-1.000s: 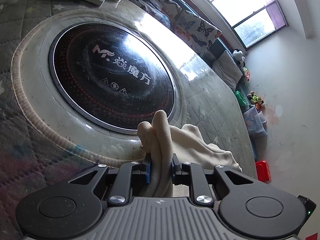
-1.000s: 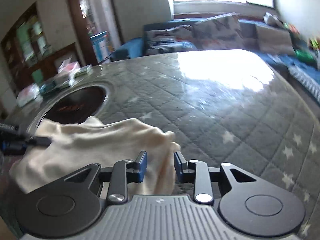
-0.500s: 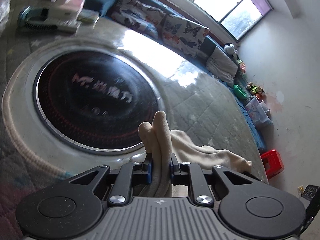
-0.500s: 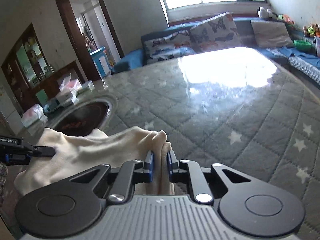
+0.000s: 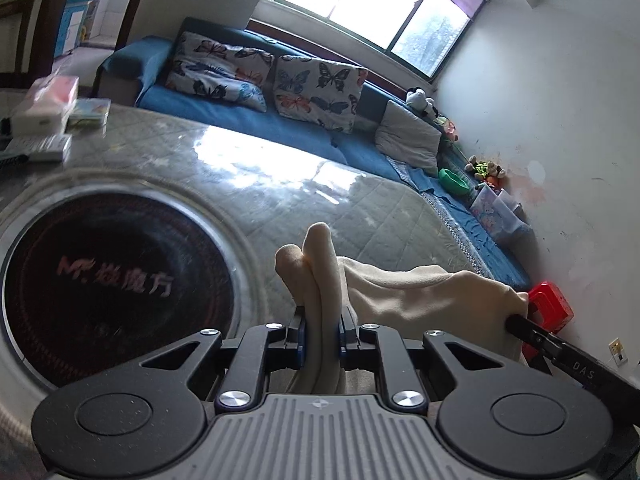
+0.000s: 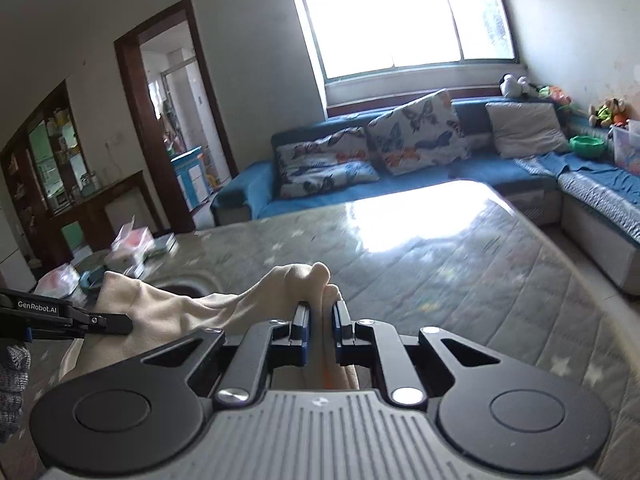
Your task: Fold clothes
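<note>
Cream cloth (image 5: 420, 292) hangs lifted above the quilted table (image 6: 460, 280), pinched at each end by the clenched left gripper (image 5: 322, 326) and right gripper (image 6: 320, 322); next, probably, lay it flat for folding.

Boxes (image 5: 44, 112) crowd table's (image 5: 360, 208) far-left edge; quilted middle bare

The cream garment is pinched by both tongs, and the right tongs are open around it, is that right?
Not quite. The cream garment is pinched by both tongs, but the right tongs are shut on it, not open: the right wrist view shows fabric squeezed between the pads. The left tongs grip it the same way.
</note>
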{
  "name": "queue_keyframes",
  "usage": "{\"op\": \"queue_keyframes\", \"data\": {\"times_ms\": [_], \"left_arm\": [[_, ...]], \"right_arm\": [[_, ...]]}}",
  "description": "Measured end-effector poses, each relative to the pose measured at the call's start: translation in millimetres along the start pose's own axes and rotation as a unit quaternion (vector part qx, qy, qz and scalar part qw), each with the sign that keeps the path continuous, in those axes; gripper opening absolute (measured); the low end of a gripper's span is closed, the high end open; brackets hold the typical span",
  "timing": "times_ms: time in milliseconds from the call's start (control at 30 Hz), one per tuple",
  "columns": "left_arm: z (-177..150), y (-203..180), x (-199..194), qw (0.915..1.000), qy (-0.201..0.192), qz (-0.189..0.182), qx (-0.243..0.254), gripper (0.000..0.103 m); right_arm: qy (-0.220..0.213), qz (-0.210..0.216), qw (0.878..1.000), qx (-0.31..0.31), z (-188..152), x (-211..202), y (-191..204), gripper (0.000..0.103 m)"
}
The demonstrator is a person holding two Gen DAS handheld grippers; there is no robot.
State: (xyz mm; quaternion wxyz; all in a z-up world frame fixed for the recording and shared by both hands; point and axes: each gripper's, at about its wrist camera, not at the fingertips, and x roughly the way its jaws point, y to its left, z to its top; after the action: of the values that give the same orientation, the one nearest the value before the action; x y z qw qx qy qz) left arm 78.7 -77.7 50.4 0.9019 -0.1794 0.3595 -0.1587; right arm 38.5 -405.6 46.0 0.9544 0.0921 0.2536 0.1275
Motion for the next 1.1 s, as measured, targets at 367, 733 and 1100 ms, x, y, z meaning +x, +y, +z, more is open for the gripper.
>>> {"op": "queue_keyframes", "data": {"times_ms": [367, 733, 1100], "left_arm": [[19.6, -27.5, 46.6, 0.9991, 0.01, 0.007, 0.039, 0.016], [16.2, -25.1, 87.3, 0.9977, 0.042, 0.025, 0.047, 0.016], [9.1, -13.4, 105.2, 0.9958, 0.068, 0.042, 0.045, 0.016]], "right_arm": [[-0.012, -0.041, 0.999, 0.016, 23.6, 26.3, -33.9, 0.01], [0.019, -0.064, 0.997, 0.029, 16.3, 62.2, -55.5, 0.01], [0.058, -0.086, 0.994, 0.038, 1.2, 94.3, -72.0, 0.01]]}}
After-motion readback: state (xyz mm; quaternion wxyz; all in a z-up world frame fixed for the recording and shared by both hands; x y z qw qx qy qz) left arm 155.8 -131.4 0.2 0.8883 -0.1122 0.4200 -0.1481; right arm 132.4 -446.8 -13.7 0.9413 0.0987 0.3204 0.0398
